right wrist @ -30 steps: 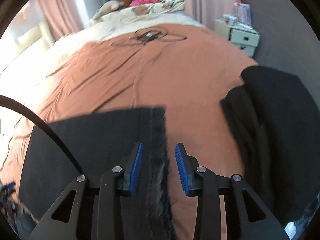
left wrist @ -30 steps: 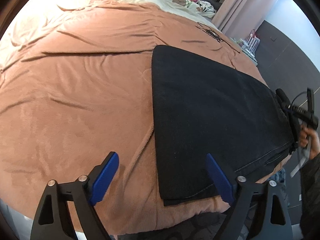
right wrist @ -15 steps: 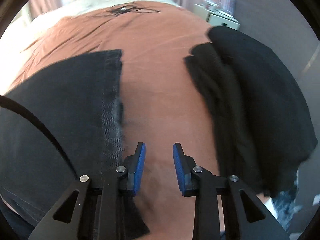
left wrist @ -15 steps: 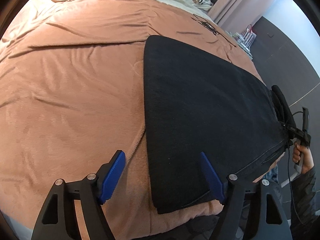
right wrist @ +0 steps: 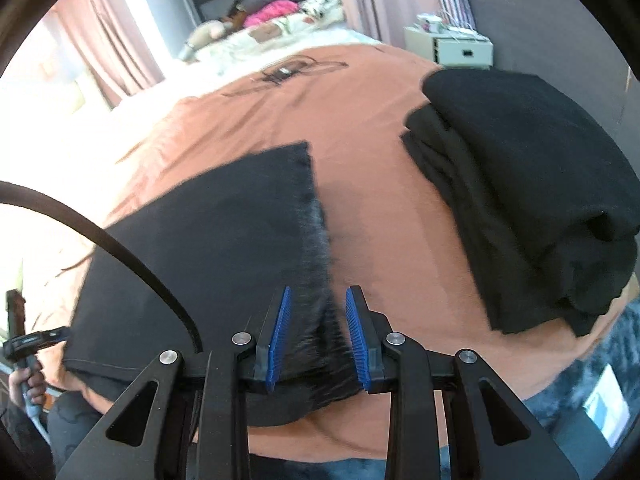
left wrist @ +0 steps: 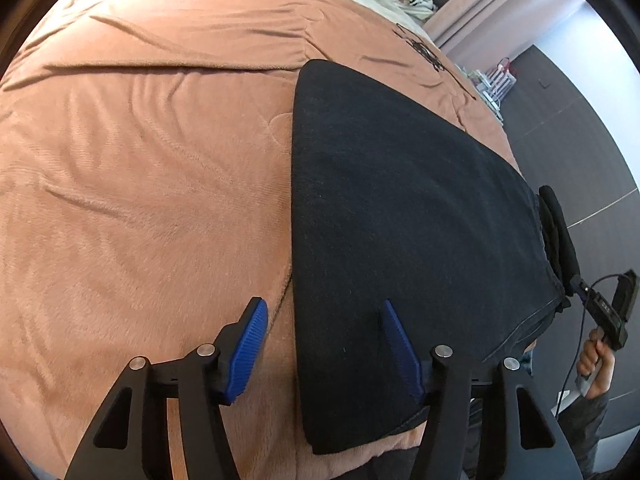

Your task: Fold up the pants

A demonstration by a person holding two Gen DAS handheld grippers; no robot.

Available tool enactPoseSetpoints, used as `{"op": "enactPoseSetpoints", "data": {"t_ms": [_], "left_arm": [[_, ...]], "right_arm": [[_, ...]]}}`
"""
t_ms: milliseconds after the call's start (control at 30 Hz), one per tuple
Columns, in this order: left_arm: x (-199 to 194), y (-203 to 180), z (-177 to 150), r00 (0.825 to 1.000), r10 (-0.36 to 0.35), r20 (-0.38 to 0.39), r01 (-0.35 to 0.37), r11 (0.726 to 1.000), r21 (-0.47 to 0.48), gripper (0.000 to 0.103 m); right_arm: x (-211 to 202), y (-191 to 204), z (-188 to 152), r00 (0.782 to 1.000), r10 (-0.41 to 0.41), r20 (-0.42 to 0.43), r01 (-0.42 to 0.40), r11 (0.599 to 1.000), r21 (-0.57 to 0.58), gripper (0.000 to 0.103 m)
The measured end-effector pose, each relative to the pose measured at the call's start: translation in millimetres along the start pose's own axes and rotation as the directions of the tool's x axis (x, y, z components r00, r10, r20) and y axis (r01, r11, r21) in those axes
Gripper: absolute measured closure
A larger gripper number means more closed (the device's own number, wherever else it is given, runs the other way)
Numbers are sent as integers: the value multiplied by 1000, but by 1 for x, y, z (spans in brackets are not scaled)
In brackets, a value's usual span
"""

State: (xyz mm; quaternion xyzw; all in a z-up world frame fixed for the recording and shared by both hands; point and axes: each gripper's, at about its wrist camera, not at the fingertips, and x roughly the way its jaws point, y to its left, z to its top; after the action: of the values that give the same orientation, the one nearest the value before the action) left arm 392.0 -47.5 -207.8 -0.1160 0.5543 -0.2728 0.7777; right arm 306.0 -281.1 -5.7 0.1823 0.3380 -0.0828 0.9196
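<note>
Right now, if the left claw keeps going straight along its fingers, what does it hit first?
Most likely the near left edge of the black pants on the blanket. The left claw straddles that edge, one finger over bare blanket, the other over the pants, jaws just closing with nothing gripped. Depth is uncertain.

daylight is flooding in from the left, overexposing the pale pink curtain; motion blur is smearing the folded black fabric pants' right edge; fisheye distortion is bulging the rust-orange plush bedspread, black vignetting ringing both frames.
</note>
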Motion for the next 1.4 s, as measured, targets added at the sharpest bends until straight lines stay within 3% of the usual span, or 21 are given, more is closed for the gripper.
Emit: {"op": "enactPoseSetpoints", "data": {"t_ms": [133,233,367,433,667,933,1133,1233,1267,1333,1367,1400], "left_arm": [[3,2,1,1000,-8,-12,8,1000,-9,41],[4,2,1,1000,-13,-15,12,1000,-15,41],[6,2,4,999,-22,-26,21,1000,-22,41],[6,2,5,999,-27,-31,26,999,-27,41],[6,11,10,995,-94,-41,91,993,-77,41],[12,22,11,977,-206,-59,197,971,-136,42],[19,21,23,972,-228,-54,218,965,-146,52],[23,21,31,976,-213,-53,203,969,-143,63],[24,21,33,977,-208,-53,199,970,-142,66],[26,18,38,977,-207,-51,198,970,-142,66],[28,17,39,977,-205,-52,196,970,-143,66],[30,16,40,978,-202,-56,193,971,-143,66]], "right_arm": [[-3,12,-8,998,53,25,-52,997,-58,77],[16,10,-17,998,57,-15,-58,996,-73,87],[45,-16,-33,996,-6,-93,3,1000,-29,99],[52,-32,-41,993,19,-113,-16,1000,25,100],[60,-45,-56,993,-48,-103,48,999,-1,103],[24,-56,-58,995,72,-70,-63,991,119,103],[7,-71,-75,990,121,-74,-104,975,197,100],[1,-80,-87,982,173,-79,-150,959,242,100],[1,-84,-91,977,196,-80,-168,949,268,96],[-1,-89,-99,971,226,-75,-192,930,314,72],[0,-91,-102,969,237,-64,-203,920,334,54],[0,-92,-105,967,248,-57,-214,914,344,50]]}}
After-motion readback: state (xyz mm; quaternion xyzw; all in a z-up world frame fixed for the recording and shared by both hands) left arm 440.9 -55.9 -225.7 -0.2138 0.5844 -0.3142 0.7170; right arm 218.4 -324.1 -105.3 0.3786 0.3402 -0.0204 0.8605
